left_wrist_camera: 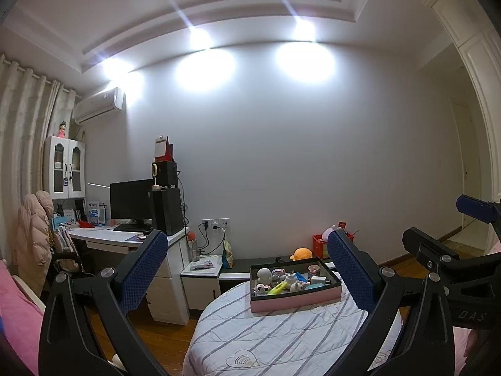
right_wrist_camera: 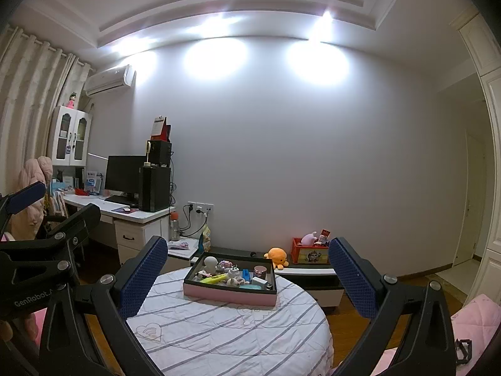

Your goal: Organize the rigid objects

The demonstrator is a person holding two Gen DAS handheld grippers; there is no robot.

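Pink-sided tray (right_wrist_camera: 230, 296) on striped table (right_wrist_camera: 219, 338) holds jumbled small toys (right_wrist_camera: 231, 274); both hand-held grippers (left_wrist_camera: 247, 269) (right_wrist_camera: 247, 272) spread, empty.

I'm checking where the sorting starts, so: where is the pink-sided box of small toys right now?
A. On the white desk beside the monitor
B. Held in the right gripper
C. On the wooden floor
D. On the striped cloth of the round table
D: the pink-sided box sits on the striped cloth of the round table, ahead of both open grippers, left gripper and right gripper, which hold nothing.
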